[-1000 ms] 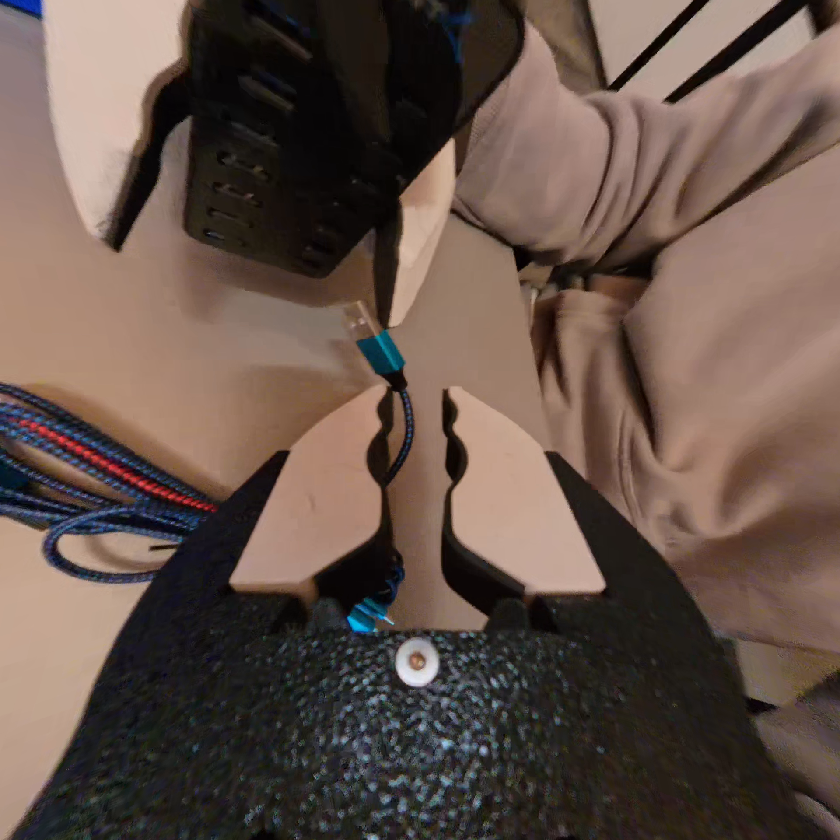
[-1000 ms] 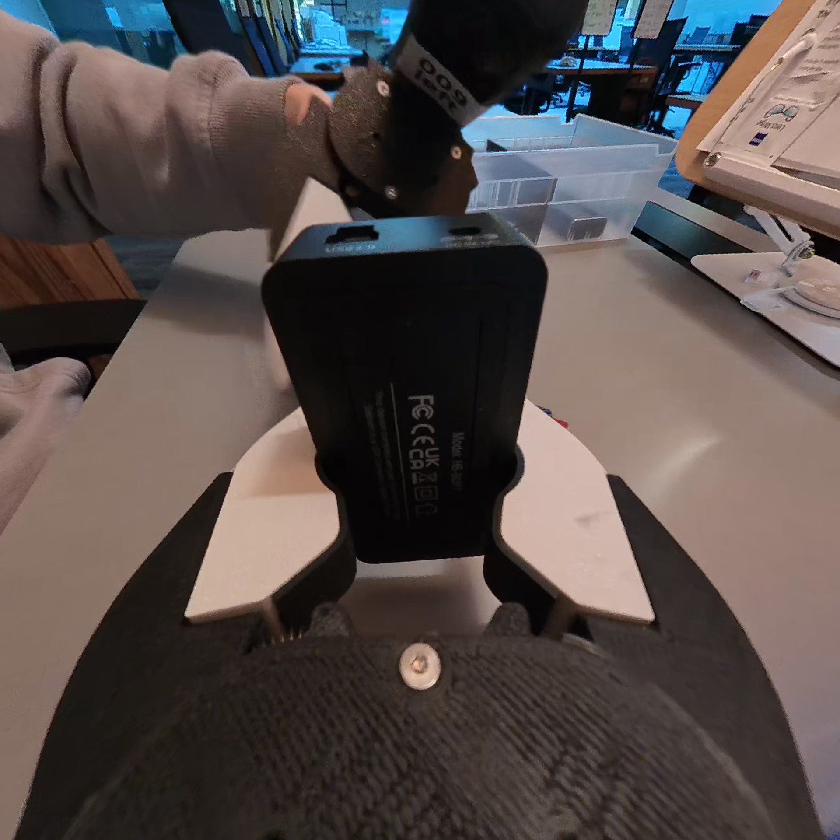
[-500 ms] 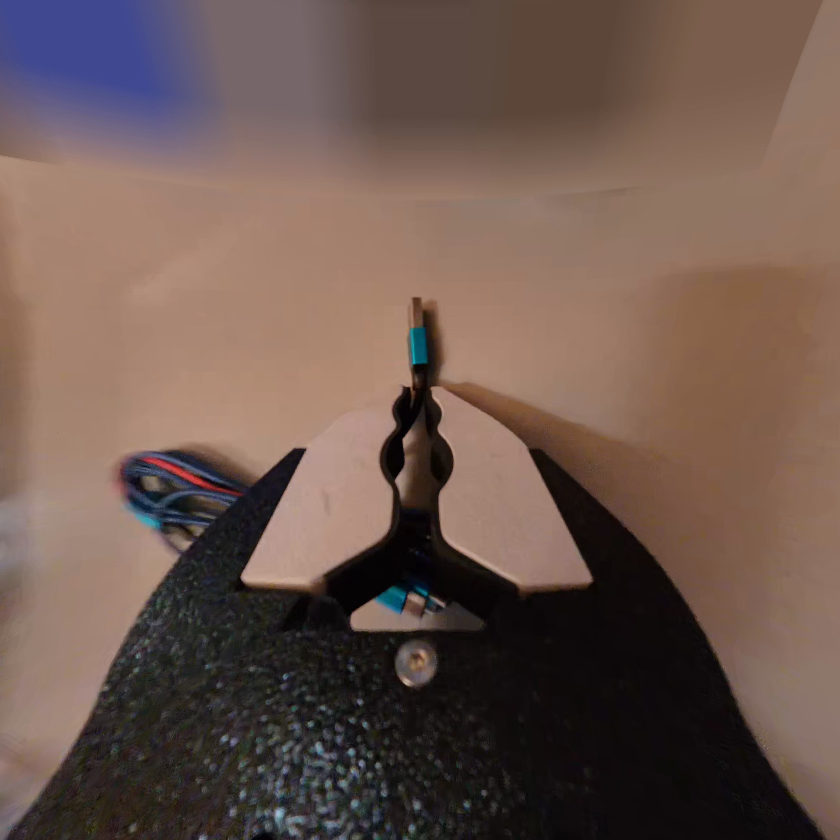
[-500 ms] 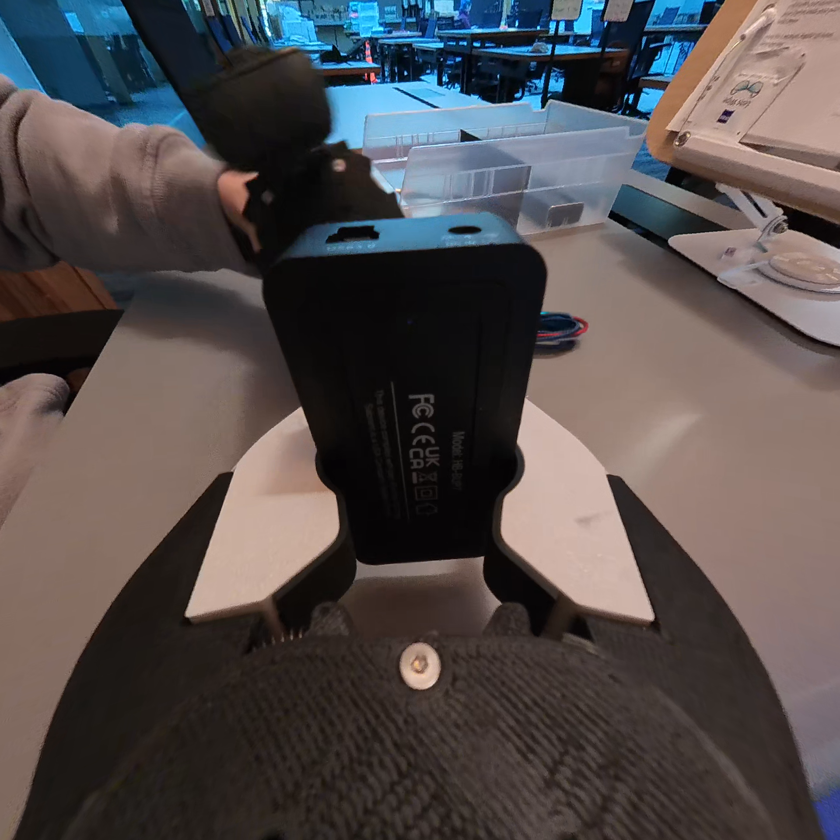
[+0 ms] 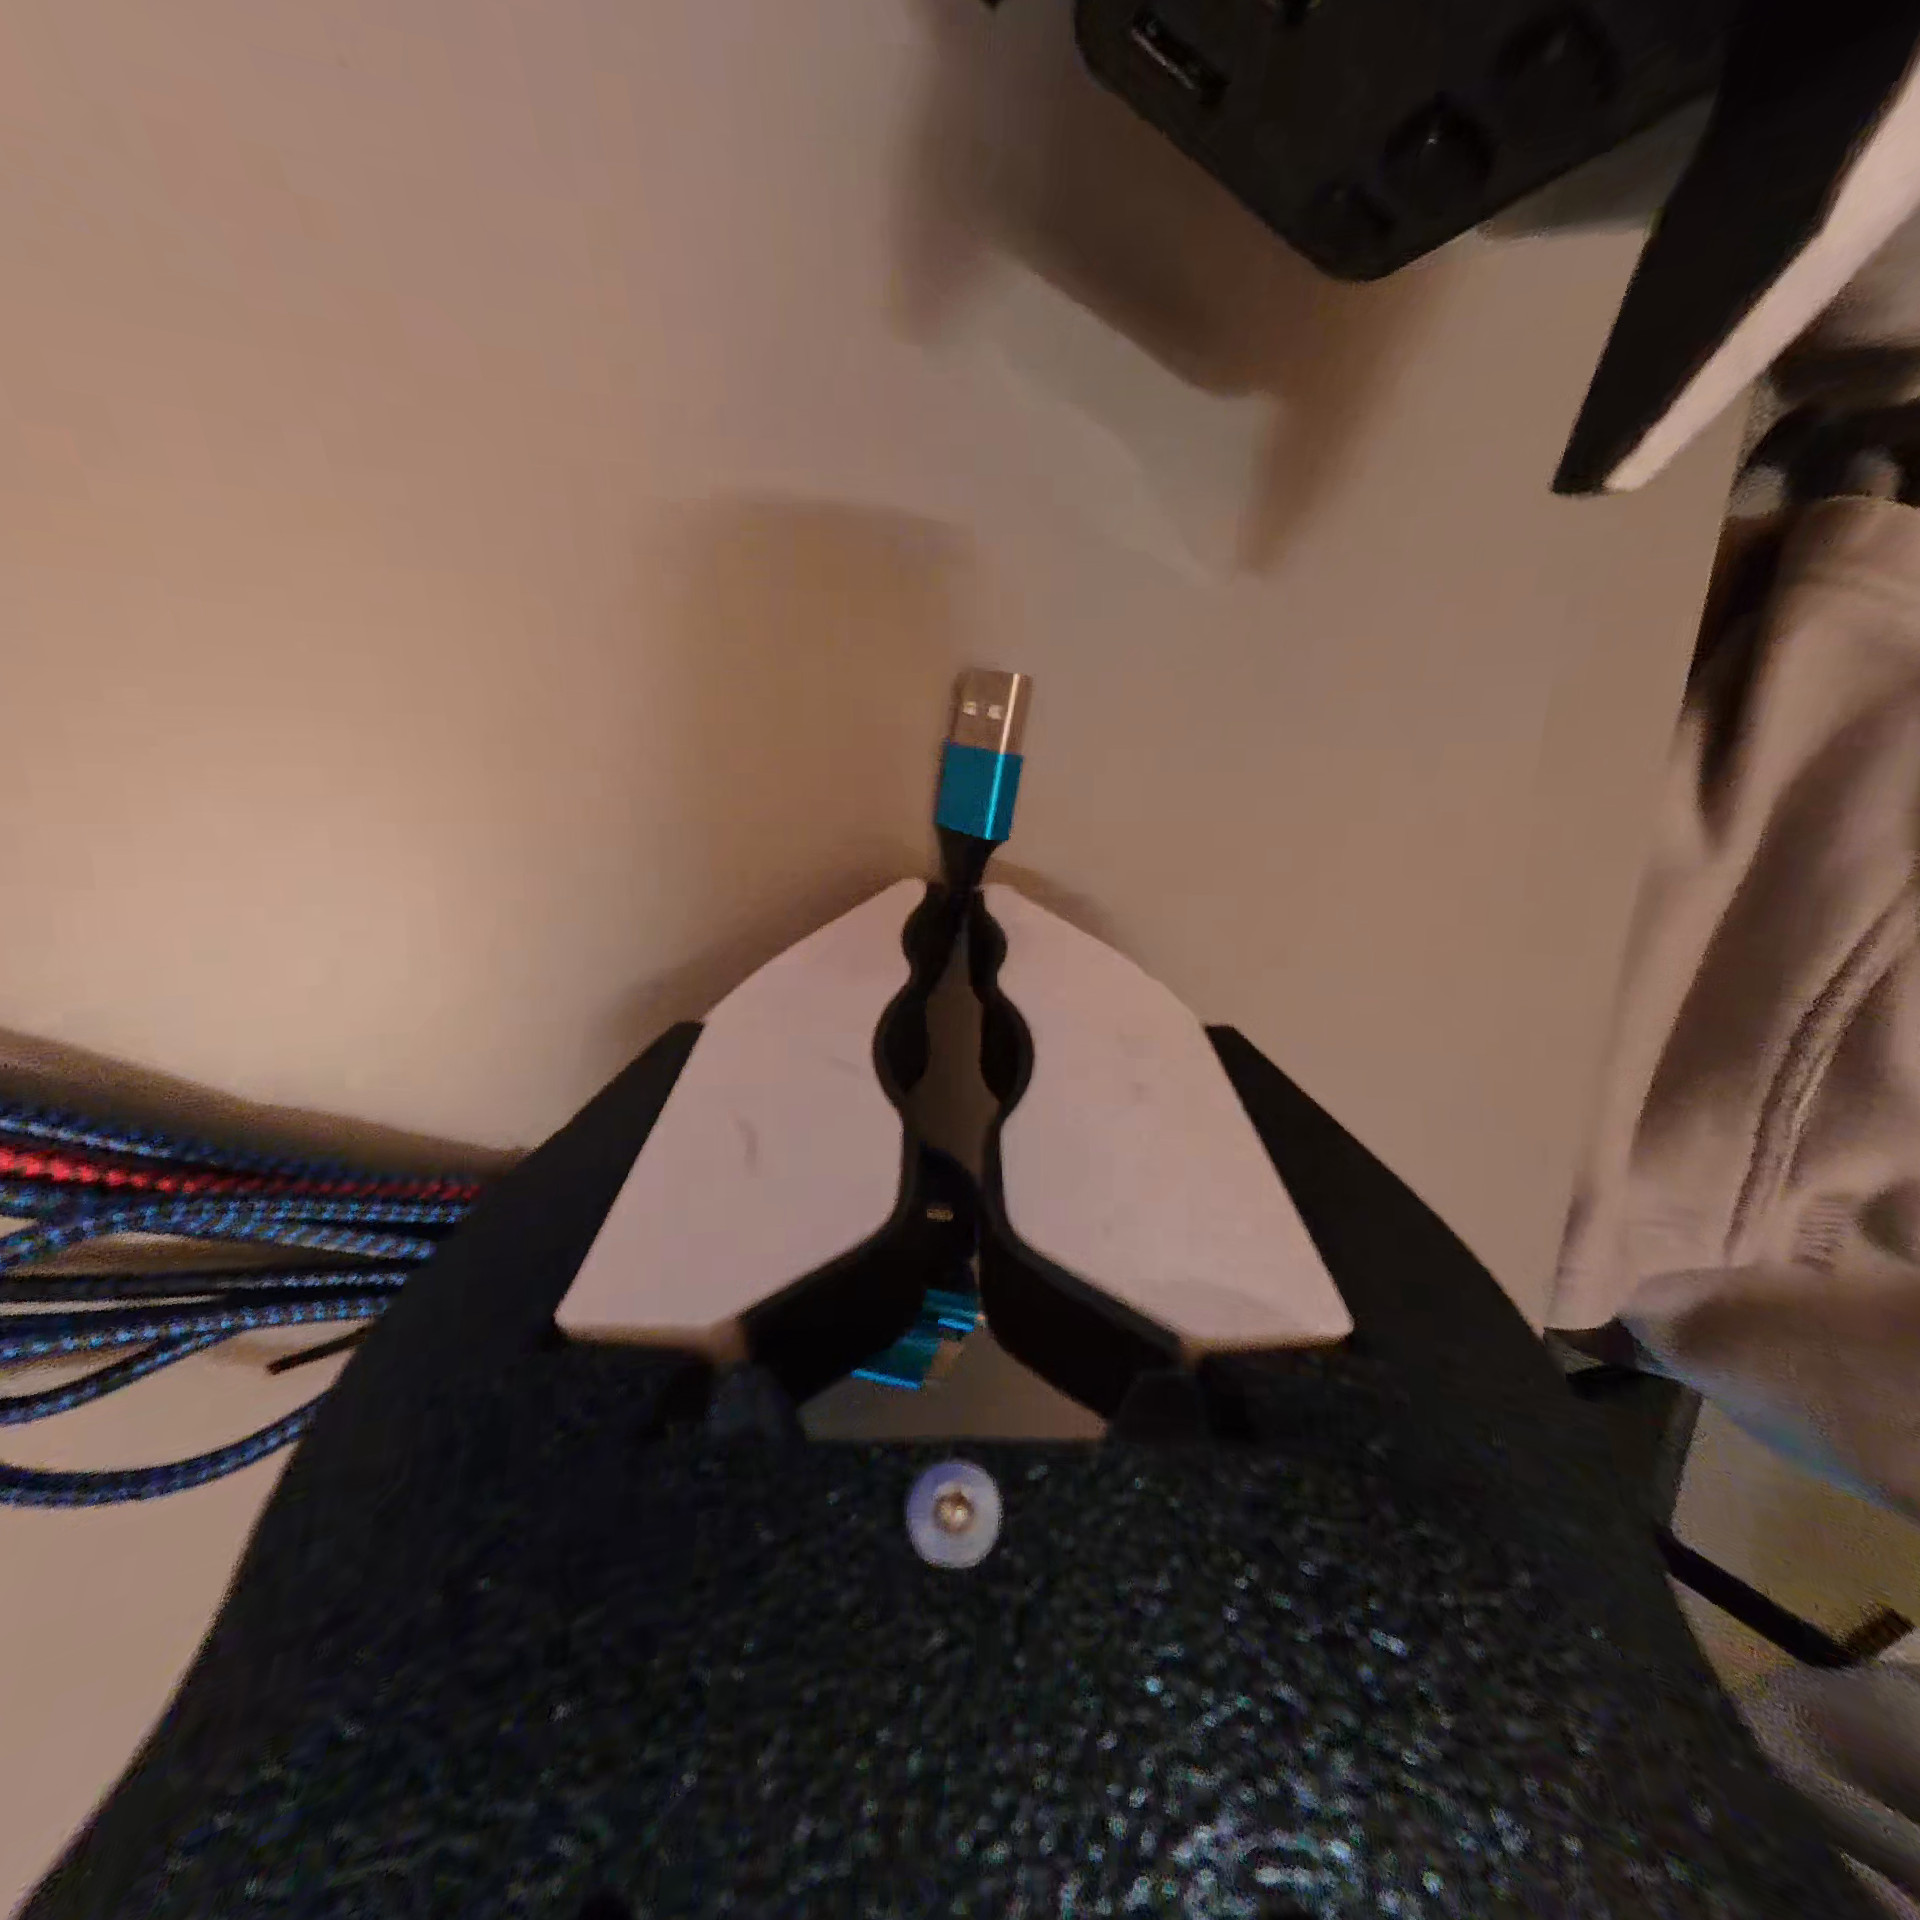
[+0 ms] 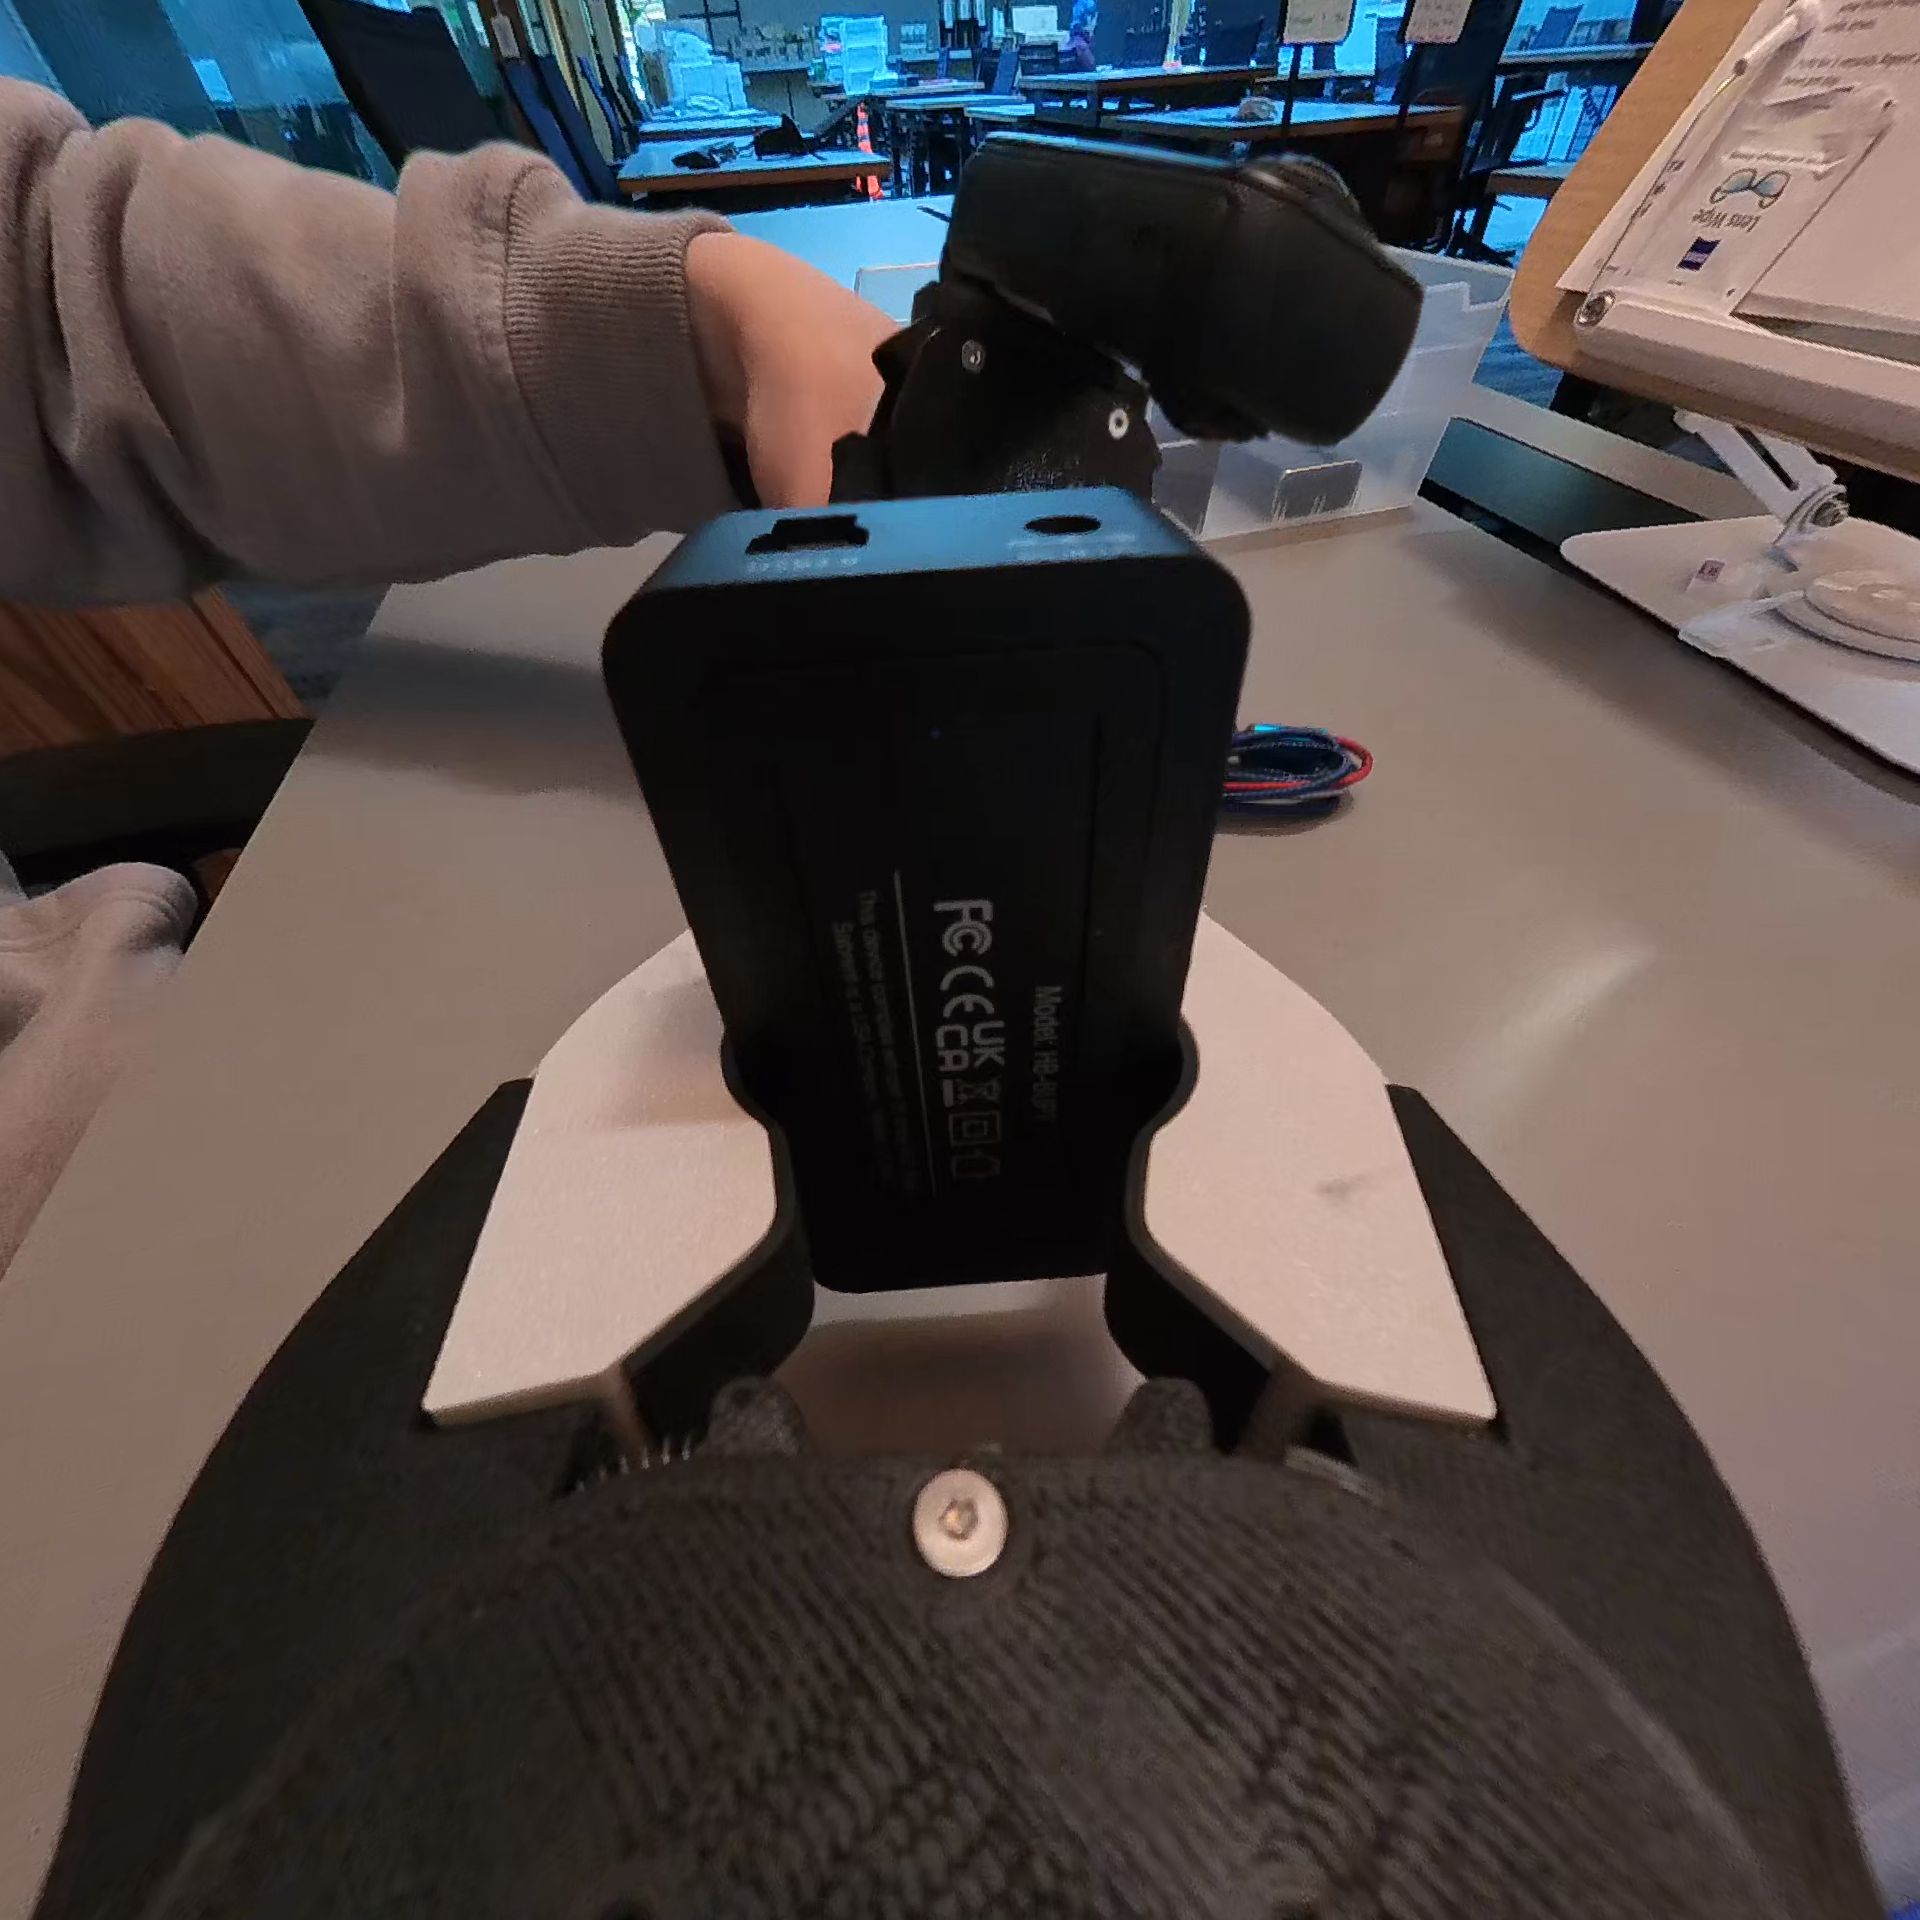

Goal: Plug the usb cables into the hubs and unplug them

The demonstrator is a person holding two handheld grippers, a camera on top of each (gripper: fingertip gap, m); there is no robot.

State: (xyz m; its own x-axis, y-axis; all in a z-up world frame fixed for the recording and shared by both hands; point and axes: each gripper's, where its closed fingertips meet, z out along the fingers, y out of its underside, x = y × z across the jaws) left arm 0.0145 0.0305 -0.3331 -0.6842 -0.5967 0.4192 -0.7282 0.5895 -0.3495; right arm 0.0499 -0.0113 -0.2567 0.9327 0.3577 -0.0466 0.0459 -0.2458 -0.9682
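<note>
My left gripper [image 5: 956,891] is shut on a braided USB cable just behind its blue plug [image 5: 980,758], whose metal tip points forward above the table. The black USB hub [image 5: 1382,114] shows at the top right of the left wrist view, apart from the plug. My right gripper [image 6: 951,1049] is shut on that black hub [image 6: 925,831] and holds it upright above the table, ports on its far side hidden. The left gripper's body [image 6: 1101,353], held by a hand, shows behind the hub in the right wrist view.
A bundle of blue and red braided cables [image 5: 208,1216] lies at the left, and also shows in the right wrist view [image 6: 1294,764]. A clear plastic bin [image 6: 1340,416] stands at the table's far side. A white stand with a clipboard [image 6: 1745,312] is at the right. A grey sleeve [image 5: 1766,935] is at the right.
My left gripper closed on the cable, swung away from the hub and back; the plug now faces flat side up, with the hub at the top right. The right gripper held the hub still.
</note>
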